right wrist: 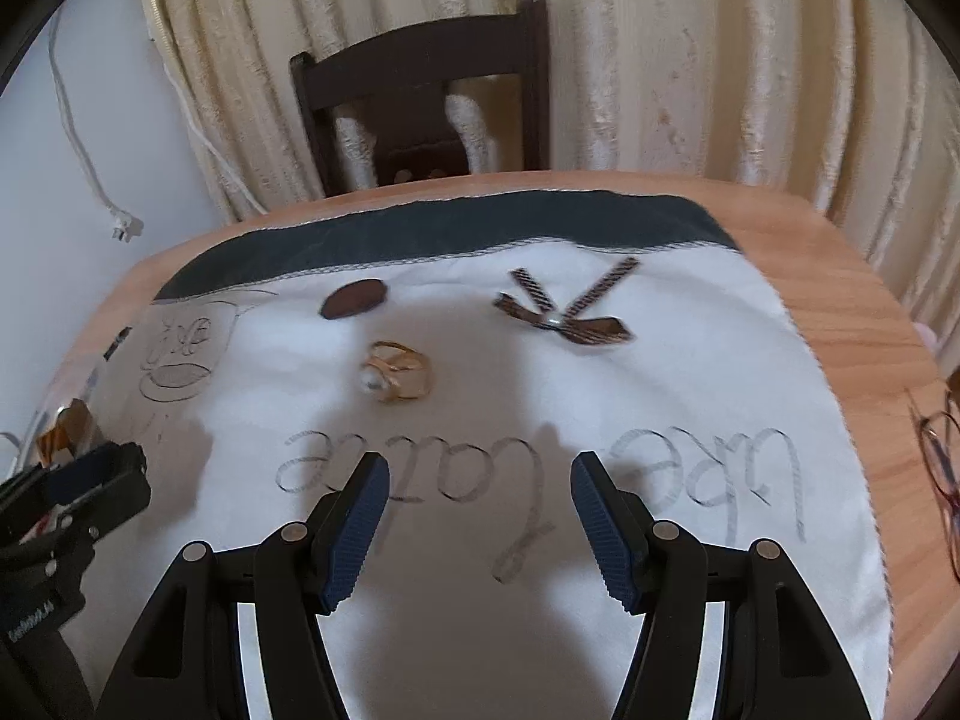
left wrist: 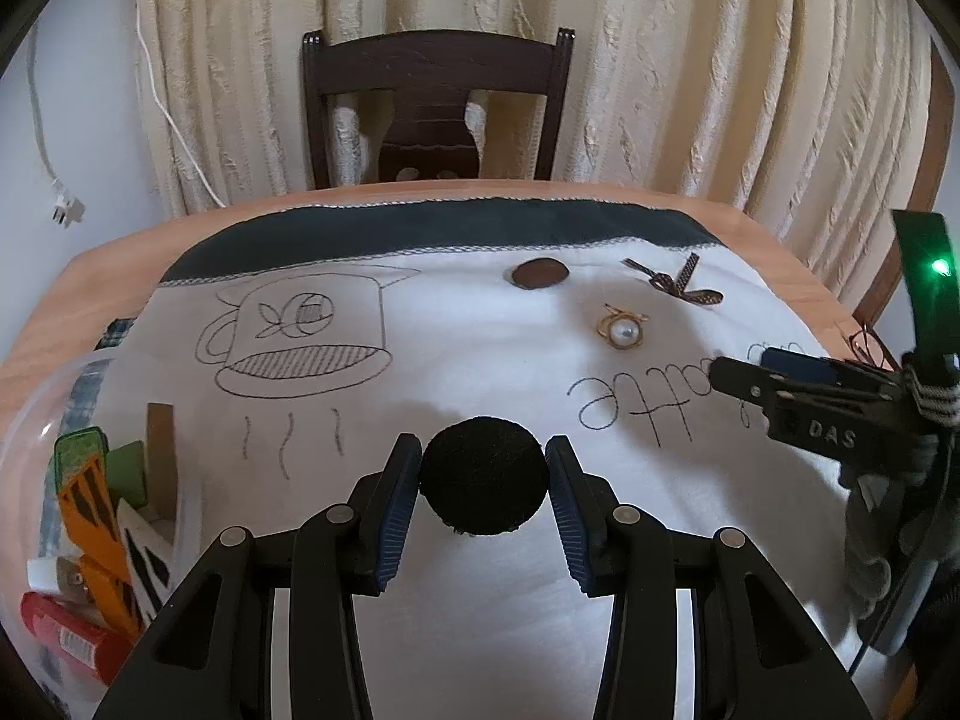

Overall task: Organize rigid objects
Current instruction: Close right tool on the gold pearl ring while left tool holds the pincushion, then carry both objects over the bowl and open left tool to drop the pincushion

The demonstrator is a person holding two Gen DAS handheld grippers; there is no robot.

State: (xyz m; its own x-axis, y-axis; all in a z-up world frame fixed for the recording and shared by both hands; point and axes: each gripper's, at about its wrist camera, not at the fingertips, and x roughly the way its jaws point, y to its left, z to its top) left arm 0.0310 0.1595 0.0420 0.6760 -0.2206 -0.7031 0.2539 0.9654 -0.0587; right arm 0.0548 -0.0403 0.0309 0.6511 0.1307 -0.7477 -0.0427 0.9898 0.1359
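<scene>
A: What's seen, big to small?
B: Round wooden worktop (left wrist: 120, 252), covered by one white cloth (left wrist: 480, 360) with a dark band at the far edge and a stitched cup drawing plus lettering. One dark chair (left wrist: 435, 102) is set behind it, against cream curtains.
A: Containers?
B: One clear bowl (left wrist: 36, 420) at the left edge, several clips and small items already inside; exact count cannot be told.
A: Left gripper?
B: Left gripper (left wrist: 483, 483): jaws are closed on one black fuzzy round disc (left wrist: 483, 474), both blue pads touching its sides, held low over the cloth's near middle.
A: Right gripper?
B: Right gripper (right wrist: 474, 510): jaws are spread wide, nothing between them, held above the lettering.
A: Loose pieces left?
B: Three on the cloth's far right part, apart from one another: one striped brown ribbon bow (right wrist: 567, 312), one brown oval disc (right wrist: 353, 299) by the dark band, one gold-and-pearl clip (right wrist: 396, 380) nearest the grippers. One pair of glasses (right wrist: 942, 462) lies on bare wood at the right edge.
</scene>
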